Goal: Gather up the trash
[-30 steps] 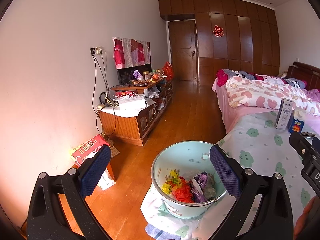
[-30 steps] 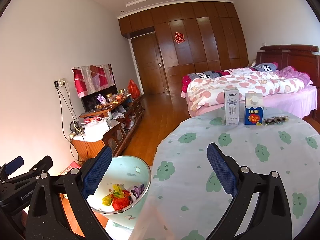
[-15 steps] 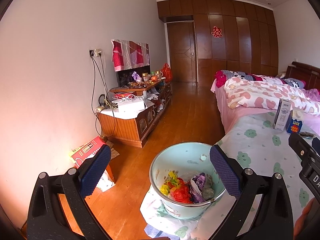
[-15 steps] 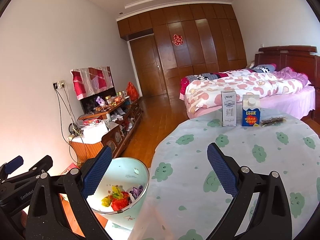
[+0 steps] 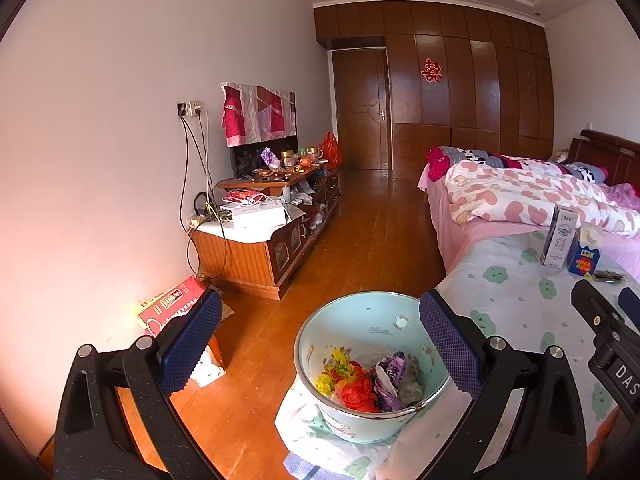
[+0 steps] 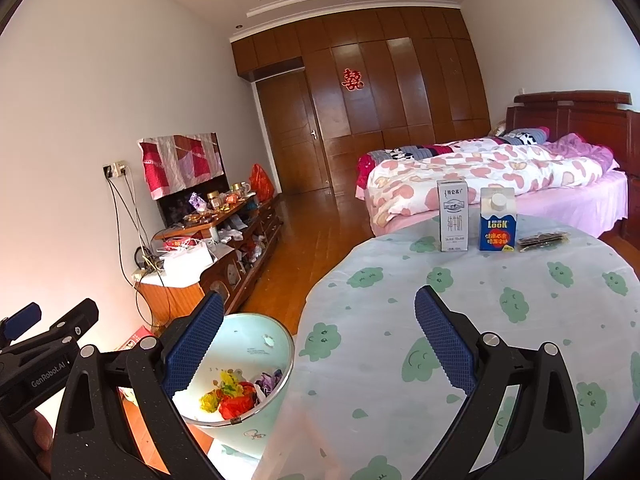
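A pale green bin (image 5: 362,320) (image 6: 256,334) stands beside the round table (image 6: 480,312), holding red, yellow and purple wrappers (image 5: 360,380) (image 6: 236,396). At the table's far edge stand a white milk carton (image 6: 453,216) (image 5: 561,242) and a blue carton (image 6: 498,224) (image 5: 585,254), with a dark flat packet (image 6: 542,239) (image 5: 608,276) to their right. My left gripper (image 5: 320,348) is open above the bin, empty. My right gripper (image 6: 320,338) is open over the table's near edge, empty.
A bed (image 6: 500,176) with a pink heart quilt lies behind the table. A cluttered wooden TV cabinet (image 5: 272,236) runs along the left wall, with cables and a red box (image 5: 172,304) on the floor. Wood floor (image 5: 380,232) leads to the wardrobe and door.
Both grippers have drawn back a little and stayed open. The cartons look slightly farther off in the right wrist view. The bin has shifted slightly left in the left wrist view.
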### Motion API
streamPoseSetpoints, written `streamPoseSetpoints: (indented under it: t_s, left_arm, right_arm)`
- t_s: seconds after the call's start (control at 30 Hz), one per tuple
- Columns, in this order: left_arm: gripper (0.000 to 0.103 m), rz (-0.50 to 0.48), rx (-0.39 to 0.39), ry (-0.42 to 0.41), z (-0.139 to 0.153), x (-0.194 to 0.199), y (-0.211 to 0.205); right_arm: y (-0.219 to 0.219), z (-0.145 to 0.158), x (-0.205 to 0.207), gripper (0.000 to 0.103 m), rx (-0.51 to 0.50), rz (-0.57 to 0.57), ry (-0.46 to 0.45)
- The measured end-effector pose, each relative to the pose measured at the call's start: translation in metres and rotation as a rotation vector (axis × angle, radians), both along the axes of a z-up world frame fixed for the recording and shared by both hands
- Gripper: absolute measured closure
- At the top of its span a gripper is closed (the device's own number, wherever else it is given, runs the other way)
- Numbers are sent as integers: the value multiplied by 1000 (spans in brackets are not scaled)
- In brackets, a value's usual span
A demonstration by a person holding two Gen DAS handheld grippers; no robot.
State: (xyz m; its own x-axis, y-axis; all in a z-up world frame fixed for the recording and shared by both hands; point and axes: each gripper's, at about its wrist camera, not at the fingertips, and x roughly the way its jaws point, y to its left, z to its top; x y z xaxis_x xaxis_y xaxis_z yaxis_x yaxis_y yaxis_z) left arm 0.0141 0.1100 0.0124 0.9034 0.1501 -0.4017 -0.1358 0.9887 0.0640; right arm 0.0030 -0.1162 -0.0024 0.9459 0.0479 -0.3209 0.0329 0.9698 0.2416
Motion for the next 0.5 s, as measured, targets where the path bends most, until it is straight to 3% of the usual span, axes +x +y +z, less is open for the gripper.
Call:
streamPoseSetpoints:
  t_s: [0.2, 0.5]
  left_arm:
    - [6, -31, -39, -2, 0, -3, 2]
    - [6, -9, -4, -7, -1, -1, -3]
  right_arm:
    - [0, -1, 0, 8, -1, -2, -2]
    - [1, -1, 1, 8, 3, -10, 6]
